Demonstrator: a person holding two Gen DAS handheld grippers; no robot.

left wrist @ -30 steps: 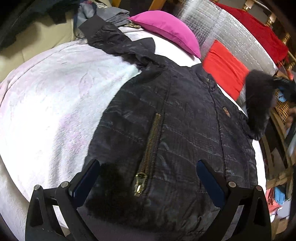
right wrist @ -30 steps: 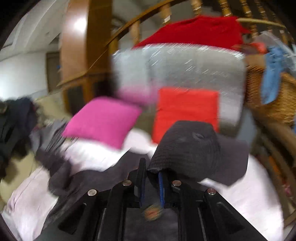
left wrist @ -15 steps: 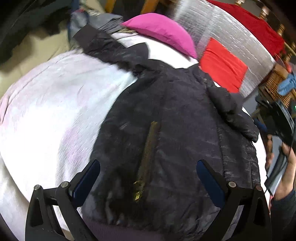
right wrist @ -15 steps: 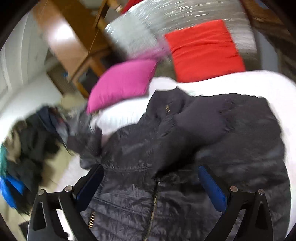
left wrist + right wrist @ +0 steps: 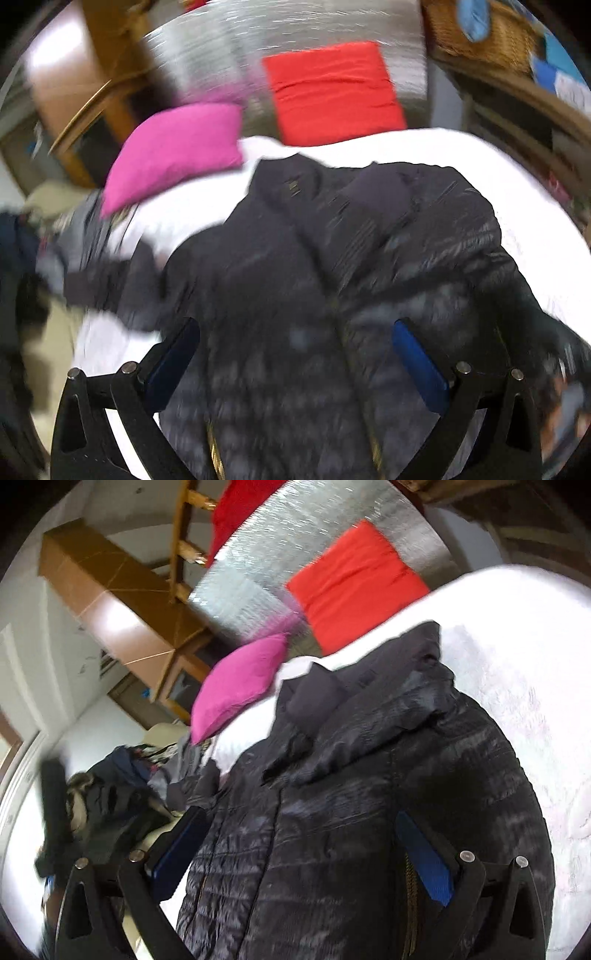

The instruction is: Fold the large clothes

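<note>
Left wrist view: wicker basket [image 5: 484, 33] holds blue cloth [image 5: 476, 18]; both hand-held grippers [image 5: 295, 354] [image 5: 299, 845] gape wide, empty, over jacket [image 5: 332, 277].

jackets 1 [image 5: 369, 812] | pink pillows 1 [image 5: 240, 683] | red cushions 1 [image 5: 354, 587]

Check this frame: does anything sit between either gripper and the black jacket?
Nothing visible does. Both the left gripper and right gripper are open directly over the black jacket on the white bedcover; the pink pillow lies beyond the collar.
</note>
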